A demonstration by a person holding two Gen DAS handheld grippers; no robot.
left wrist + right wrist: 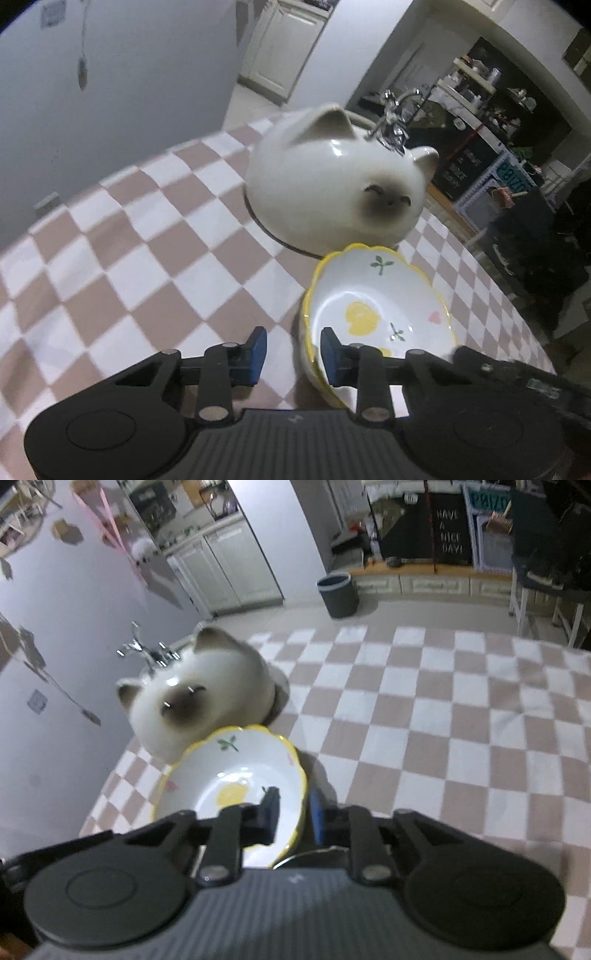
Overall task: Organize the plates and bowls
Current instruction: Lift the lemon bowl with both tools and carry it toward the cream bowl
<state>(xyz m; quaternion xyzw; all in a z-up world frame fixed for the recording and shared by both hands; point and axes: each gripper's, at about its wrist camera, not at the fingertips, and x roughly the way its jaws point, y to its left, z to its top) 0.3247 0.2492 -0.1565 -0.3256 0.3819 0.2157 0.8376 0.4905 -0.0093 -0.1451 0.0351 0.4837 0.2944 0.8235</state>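
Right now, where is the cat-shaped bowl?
The cat-shaped bowl sits upside down on the checkered tablecloth, just beyond the yellow-rimmed bowl that both grippers straddle, near the table's far edge.

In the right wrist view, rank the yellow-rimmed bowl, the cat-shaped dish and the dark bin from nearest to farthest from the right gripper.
1. Yellow-rimmed bowl: its rim sits between the fingers of the right gripper.
2. Cat-shaped dish: just behind the bowl, to the left.
3. Dark bin: on the floor beyond the table.

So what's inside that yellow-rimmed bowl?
The yellow-rimmed bowl holds no food, only painted yellow hearts and green sprigs. One blue finger of each gripper, left and right, dips inside, covering some of the near side.
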